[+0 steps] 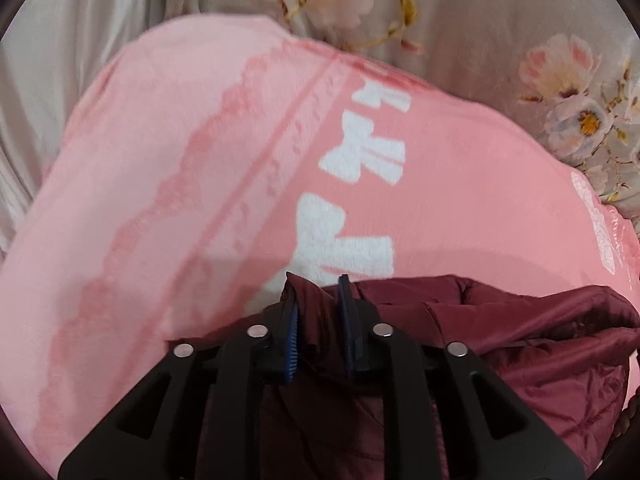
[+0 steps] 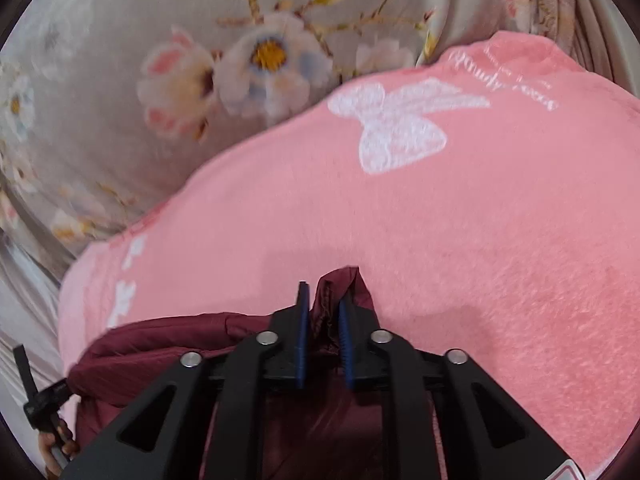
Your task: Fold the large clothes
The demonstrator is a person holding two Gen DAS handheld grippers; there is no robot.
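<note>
While both sets of jaws stand slightly parted around maroon jacket (image 1: 520,344) folds, it rests on the pink blanket (image 2: 440,220).

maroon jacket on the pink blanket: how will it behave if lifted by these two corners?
The maroon jacket looks floppy: it lies bunched in soft folds, so it would likely sag between the grippers. Its shiny quilted shell suggests slippery and light. On the fuzzy pink blanket it may drag when pushed.

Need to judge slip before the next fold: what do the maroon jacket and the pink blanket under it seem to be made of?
Maroon jacket: looks like thin quilted nylon or polyester shell; it has a slight sheen, stitched panels and crisp wrinkles, so probably slippery.
Pink blanket: looks like plush fleece; it has a matte, fuzzy nap with white bow prints, likely grippier.
Exact fibres can't be confirmed.
</note>
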